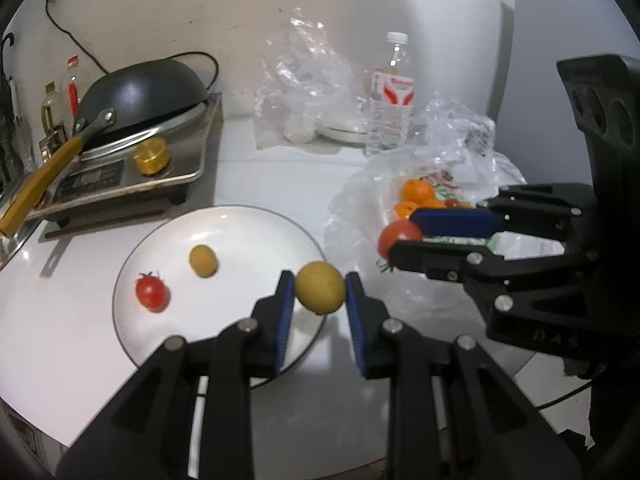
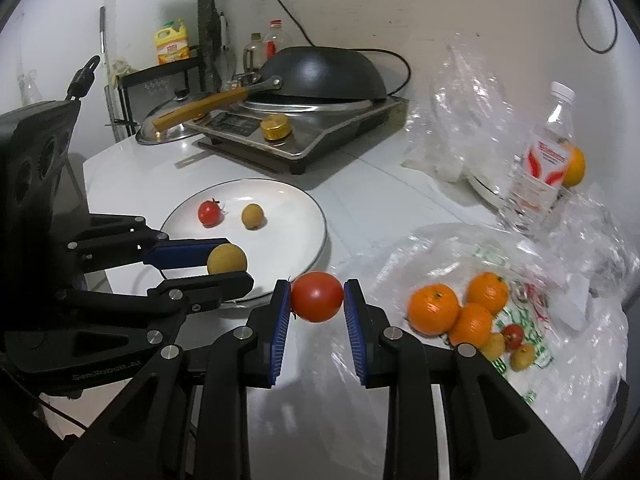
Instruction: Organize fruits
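Observation:
My left gripper (image 1: 320,286) is shut on a round yellow fruit (image 1: 320,287), held just over the right rim of the white plate (image 1: 240,232). The same fruit (image 2: 227,259) and left gripper (image 2: 234,266) show in the right wrist view. My right gripper (image 2: 317,298) is shut on a red tomato (image 2: 317,297), hanging above the table between the plate (image 2: 296,216) and the plastic bag (image 2: 560,360). On the plate lie a small red tomato (image 1: 151,291) and a small yellow fruit (image 1: 203,261). Oranges (image 2: 434,309) and several small fruits lie on the open bag.
A stove with an upturned black wok (image 1: 144,88) and wooden handle stands behind the plate. A water bottle (image 1: 391,96), crumpled clear bags (image 1: 304,80) and another plate sit at the back. Bottles and a rack (image 2: 160,80) line the wall. The table edge (image 1: 52,436) is near.

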A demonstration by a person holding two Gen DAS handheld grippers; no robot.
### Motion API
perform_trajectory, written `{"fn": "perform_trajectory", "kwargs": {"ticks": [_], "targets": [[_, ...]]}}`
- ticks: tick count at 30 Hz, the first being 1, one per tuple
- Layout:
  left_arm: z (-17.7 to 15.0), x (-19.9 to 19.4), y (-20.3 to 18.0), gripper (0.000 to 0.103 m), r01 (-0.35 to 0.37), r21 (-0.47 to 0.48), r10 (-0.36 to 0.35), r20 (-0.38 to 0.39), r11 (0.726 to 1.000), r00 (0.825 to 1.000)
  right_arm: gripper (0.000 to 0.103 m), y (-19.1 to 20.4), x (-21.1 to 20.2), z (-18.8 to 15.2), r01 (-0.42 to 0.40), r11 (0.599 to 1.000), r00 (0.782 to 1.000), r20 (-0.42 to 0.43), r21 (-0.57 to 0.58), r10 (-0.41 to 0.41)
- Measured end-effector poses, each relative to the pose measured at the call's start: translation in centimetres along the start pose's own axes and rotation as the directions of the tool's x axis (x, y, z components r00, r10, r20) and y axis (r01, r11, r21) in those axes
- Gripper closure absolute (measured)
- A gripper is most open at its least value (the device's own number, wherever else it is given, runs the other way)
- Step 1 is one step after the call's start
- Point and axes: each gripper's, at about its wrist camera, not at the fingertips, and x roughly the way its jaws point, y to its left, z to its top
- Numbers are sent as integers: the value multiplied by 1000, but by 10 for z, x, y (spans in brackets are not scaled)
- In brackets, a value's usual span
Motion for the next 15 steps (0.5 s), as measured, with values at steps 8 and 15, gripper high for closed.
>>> {"fn": "perform_trajectory", "kwargs": {"ticks": [8, 15], "targets": [[-4, -1, 21, 77, -19, -20, 19, -1, 1000, 1000, 74, 13, 15, 9, -23, 1000, 1000, -11, -20, 23], [-11, -2, 43, 77, -44, -40, 44, -7, 998, 999, 74, 26, 27, 16, -39, 999, 999, -22, -38, 38]]}}
